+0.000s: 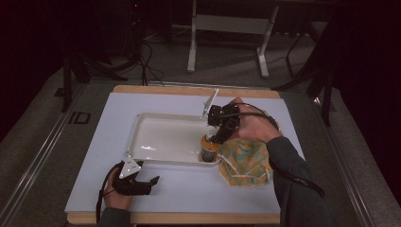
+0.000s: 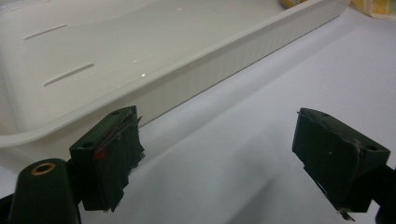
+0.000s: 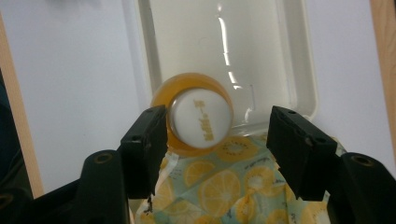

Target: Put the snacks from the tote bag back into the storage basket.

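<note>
On the table sits our white tray, bare apart from a small orange bottle upright in its corner nearest the fruit-print cloth. We judge the bottle placed. Our right claw gapes wide above its cap; our left claw, wide too, rests beside the tray.

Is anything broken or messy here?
Nothing is spilled. The orange bottle stands upright in a corner of the white tray. The left gripper has frayed, torn padding on its pads.
</note>
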`<state>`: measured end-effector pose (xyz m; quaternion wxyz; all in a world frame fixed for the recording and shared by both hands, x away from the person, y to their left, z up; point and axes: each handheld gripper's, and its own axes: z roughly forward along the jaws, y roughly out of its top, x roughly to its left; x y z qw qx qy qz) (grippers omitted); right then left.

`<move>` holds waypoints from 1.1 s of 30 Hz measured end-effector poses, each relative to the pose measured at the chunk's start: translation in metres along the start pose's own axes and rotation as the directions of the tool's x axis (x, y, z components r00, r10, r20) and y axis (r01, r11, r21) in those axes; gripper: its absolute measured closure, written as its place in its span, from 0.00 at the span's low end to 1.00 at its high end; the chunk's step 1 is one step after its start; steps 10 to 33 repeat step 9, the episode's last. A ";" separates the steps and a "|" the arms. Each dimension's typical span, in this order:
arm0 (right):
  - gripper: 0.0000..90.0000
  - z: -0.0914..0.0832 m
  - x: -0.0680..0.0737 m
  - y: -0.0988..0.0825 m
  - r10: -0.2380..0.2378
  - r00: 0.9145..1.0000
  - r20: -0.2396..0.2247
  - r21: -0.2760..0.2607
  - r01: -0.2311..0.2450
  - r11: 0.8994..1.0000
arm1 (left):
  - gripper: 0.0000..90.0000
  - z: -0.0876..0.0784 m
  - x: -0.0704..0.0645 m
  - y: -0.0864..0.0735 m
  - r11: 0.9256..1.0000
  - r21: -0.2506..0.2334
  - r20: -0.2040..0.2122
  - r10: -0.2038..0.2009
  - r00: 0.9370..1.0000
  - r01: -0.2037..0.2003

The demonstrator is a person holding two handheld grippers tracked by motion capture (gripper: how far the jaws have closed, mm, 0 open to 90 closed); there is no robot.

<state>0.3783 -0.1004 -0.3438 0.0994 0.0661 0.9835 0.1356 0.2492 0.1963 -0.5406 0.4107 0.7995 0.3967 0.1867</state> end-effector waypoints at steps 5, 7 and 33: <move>0.42 -0.009 0.000 -0.008 0.023 0.999 0.033 -0.028 -0.022 0.999 | 0.17 0.000 0.000 0.000 1.000 0.000 0.000 0.000 1.000 0.000; 0.42 -0.013 0.000 -0.014 0.030 0.999 0.043 -0.044 -0.028 0.999 | 0.17 0.000 0.000 0.000 1.000 0.001 0.002 -0.002 1.000 0.002; 0.42 -0.015 0.000 -0.018 0.035 0.998 0.051 -0.056 -0.032 0.998 | 0.17 0.000 0.000 0.000 1.000 0.001 0.002 -0.002 1.000 0.002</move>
